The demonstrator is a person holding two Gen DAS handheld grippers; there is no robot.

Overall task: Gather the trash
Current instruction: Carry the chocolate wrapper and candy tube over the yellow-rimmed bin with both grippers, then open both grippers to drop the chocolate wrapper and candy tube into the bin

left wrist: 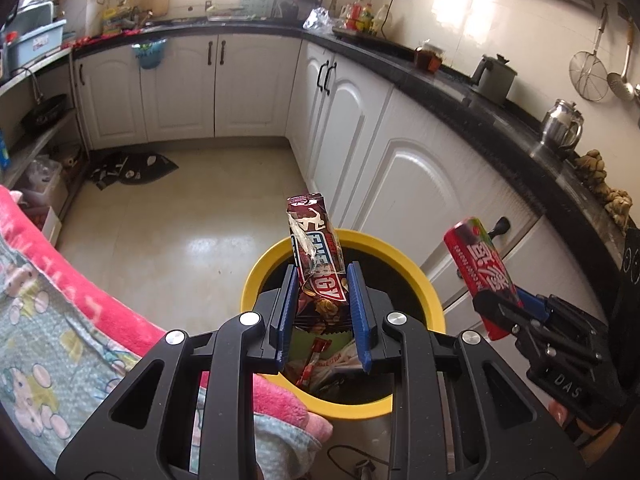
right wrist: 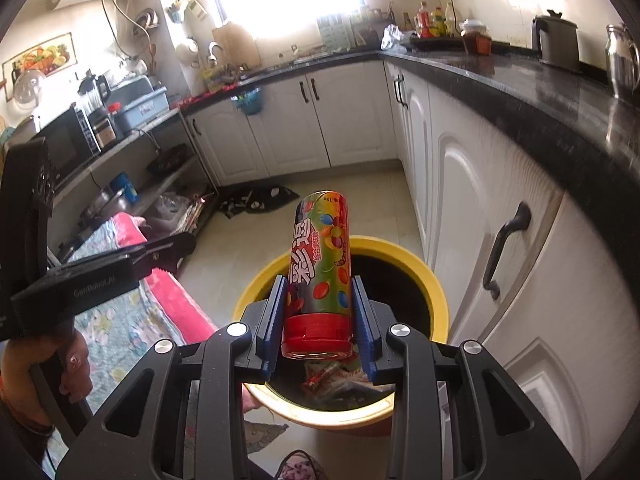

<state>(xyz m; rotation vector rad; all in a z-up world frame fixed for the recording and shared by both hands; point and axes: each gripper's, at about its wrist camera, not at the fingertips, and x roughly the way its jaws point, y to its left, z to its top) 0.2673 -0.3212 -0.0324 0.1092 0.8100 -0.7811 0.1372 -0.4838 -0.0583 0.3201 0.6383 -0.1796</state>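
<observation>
Now, left gripper (left wrist: 320, 300): clamped on a crumpled brown energy-bar wrapper (left wrist: 316, 256), its blue pads pressing the wrapper's lower half from both sides.
Wrapper position: it stands up past the fingertips, leaning a little to the left, directly over the open mouth of the bin.
Right gripper (right wrist: 320, 312): clenched on a candy tube (right wrist: 320, 272) printed with coloured sweets; the blue fingers (right wrist: 274, 312) press its sides just above the red cap.
Tube position: red cap nearest the camera, the far end pointing forward and up, held above the near half of the bin opening.
Right gripper seen from the left wrist: off to the right and slightly ahead (left wrist: 508, 312), the tube (left wrist: 480, 276) tilted up and leftward, beside the bin's right rim.
Left gripper seen from the right wrist: off to the left; only its black body is seen, with a hand (right wrist: 72, 364) around the handle. The fingertips are not visible there.
Yellow bin (left wrist: 434, 300): below and just ahead of both grippers, lined in black, standing on the floor next to a white cabinet (left wrist: 420, 184).
Bin contents: wrappers (left wrist: 320, 364) lie inside, red and white among them.
Pink blanket (left wrist: 100, 300): left of the left gripper, its folded edge touching the bin's near-left rim.
Counter (right wrist: 540, 92): dark, running along the right, well above both grippers.
</observation>
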